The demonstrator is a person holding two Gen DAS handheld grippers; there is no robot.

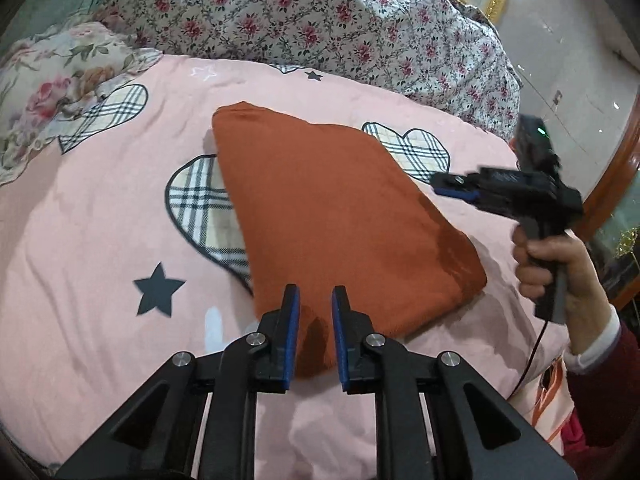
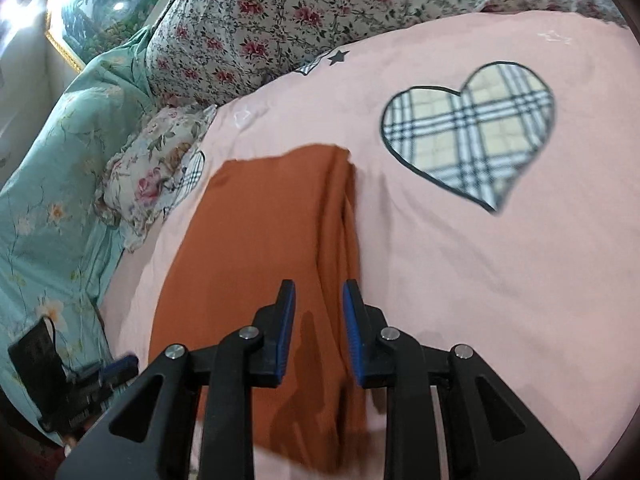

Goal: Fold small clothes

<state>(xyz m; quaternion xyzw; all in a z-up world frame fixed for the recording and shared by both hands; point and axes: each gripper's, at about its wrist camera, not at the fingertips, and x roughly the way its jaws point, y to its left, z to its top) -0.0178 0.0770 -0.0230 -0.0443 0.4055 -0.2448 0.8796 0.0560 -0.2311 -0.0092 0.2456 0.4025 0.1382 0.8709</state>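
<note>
The rust-orange garment (image 1: 320, 208) lies folded on the pink quilt (image 1: 100, 260). Both the left gripper (image 1: 314, 300) and right gripper (image 2: 319, 296) hover released above it; next probably another fold, gripping one edge.

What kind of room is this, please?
Most likely a bedroom: the orange garment lies folded on a bed with a pink quilt, a floral pillow sits at its edge, and a gold-framed painting hangs on the wall.

place: home bedroom | evidence: pink bedsheet (image 1: 100, 240), floral quilt (image 1: 320, 20)
</note>
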